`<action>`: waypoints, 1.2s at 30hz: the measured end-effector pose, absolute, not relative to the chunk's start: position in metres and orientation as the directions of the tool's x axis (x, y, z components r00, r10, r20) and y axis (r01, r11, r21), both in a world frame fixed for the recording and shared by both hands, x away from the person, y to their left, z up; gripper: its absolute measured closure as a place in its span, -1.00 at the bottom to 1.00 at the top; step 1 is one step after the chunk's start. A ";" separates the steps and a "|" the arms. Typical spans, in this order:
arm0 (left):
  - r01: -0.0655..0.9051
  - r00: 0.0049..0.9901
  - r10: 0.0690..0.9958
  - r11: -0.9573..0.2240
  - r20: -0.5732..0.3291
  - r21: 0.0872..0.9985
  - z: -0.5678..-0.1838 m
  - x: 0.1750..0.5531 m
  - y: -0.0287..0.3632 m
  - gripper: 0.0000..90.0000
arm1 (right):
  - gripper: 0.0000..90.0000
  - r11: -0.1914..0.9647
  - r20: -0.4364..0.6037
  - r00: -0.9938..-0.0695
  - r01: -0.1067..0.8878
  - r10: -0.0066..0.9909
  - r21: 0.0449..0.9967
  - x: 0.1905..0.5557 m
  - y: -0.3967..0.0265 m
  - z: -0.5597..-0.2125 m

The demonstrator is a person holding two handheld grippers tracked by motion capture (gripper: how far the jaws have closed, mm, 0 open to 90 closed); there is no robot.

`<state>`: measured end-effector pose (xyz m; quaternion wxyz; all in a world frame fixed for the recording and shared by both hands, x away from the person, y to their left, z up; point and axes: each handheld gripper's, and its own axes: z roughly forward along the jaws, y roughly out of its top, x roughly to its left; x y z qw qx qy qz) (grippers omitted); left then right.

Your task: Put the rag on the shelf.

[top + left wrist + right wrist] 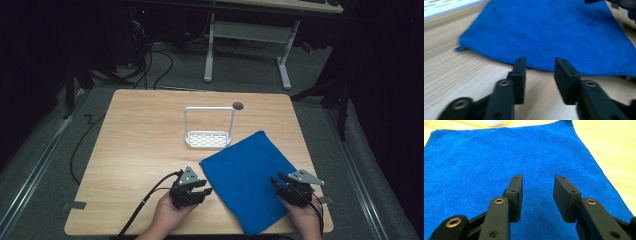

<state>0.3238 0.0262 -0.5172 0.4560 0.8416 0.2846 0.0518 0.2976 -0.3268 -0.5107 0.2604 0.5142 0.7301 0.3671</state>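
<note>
A blue cloth (250, 175) lies flat on the wooden table (140, 135), turned at an angle, near the front right. My left gripper (206, 187) sits just off the cloth's left edge, pointing at it. In the left gripper view the open jaws (540, 61) reach the hem of the cloth (549, 32) with nothing between them. My right gripper (277, 179) is over the cloth's near right part. In the right gripper view its jaws (538, 178) stand open above the cloth (499, 152), gripping nothing.
A white rack (208, 140) with a tall wire handle stands just behind the cloth at the table's middle; its base is seen in the left gripper view (444, 7). A round hole (238, 105) is in the tabletop behind it. Bare wood lies to the left.
</note>
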 end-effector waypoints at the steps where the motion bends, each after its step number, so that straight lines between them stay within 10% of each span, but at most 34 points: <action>1: 0.425 0.841 0.513 -0.432 -0.171 0.796 -0.517 0.322 0.022 0.59 | 0.39 0.204 -0.003 -0.338 0.560 0.941 0.803 0.298 -0.327 -0.511; 8: 0.420 0.866 0.463 -0.464 -0.190 0.780 -0.519 0.318 -0.004 0.99 | 0.44 0.207 -0.001 -0.346 0.558 0.938 0.803 0.297 -0.327 -0.511; 24: 0.401 0.898 0.396 -0.562 -0.190 0.723 -0.529 0.310 -0.026 1.00 | 0.55 0.215 -0.007 -0.353 0.555 0.935 0.803 0.295 -0.328 -0.511; 36: 0.464 0.872 0.420 -0.549 -0.250 0.695 -0.529 0.310 0.033 1.00 | 0.63 0.221 -0.009 -0.360 0.551 0.933 0.804 0.294 -0.325 -0.510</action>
